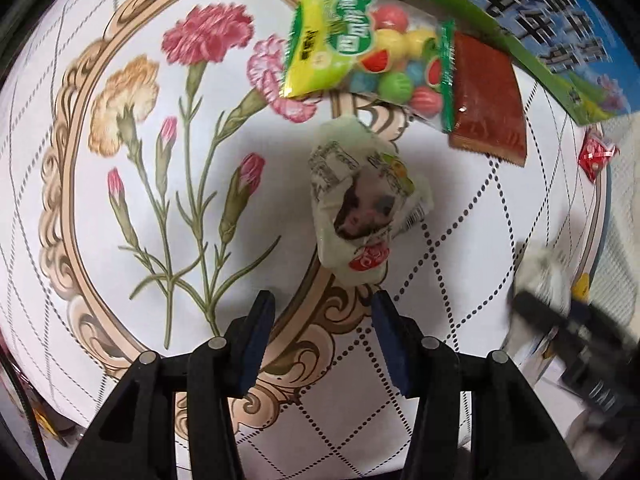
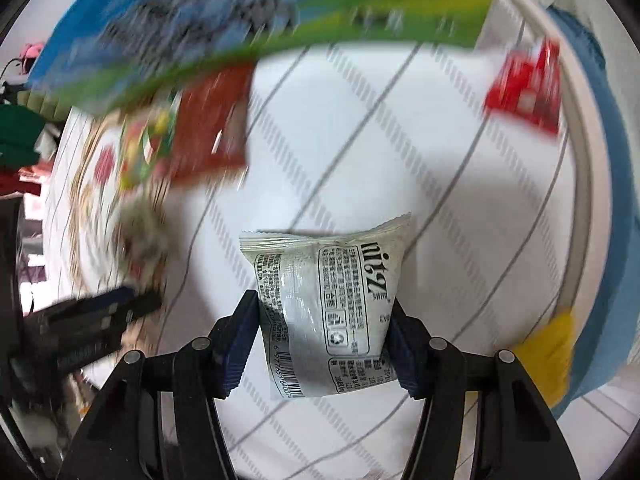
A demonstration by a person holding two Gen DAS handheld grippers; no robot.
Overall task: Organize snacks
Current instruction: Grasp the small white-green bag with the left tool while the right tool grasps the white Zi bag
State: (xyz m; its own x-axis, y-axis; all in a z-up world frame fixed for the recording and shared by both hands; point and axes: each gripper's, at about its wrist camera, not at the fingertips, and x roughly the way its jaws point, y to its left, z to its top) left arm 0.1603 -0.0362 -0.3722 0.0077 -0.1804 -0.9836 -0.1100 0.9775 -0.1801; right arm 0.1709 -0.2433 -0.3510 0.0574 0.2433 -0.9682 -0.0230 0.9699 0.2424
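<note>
In the left wrist view my left gripper [image 1: 324,304] is open, just short of a crumpled white snack packet [image 1: 362,200] lying on the flowered tablecloth. Beyond it lie a green bag of coloured candy balls [image 1: 368,48] and a brown sachet [image 1: 488,100]. In the right wrist view my right gripper [image 2: 326,312] is shut on a silver-white snack packet [image 2: 332,312] and holds it above the cloth. The right gripper [image 1: 560,320] also shows, blurred, at the right of the left wrist view.
A large blue and green box [image 1: 540,20] stands at the far side and also shows in the right wrist view [image 2: 240,20]. A small red wrapper [image 2: 524,88] lies near the table's round rim [image 2: 580,160]. A yellow item [image 2: 548,360] sits at the right edge.
</note>
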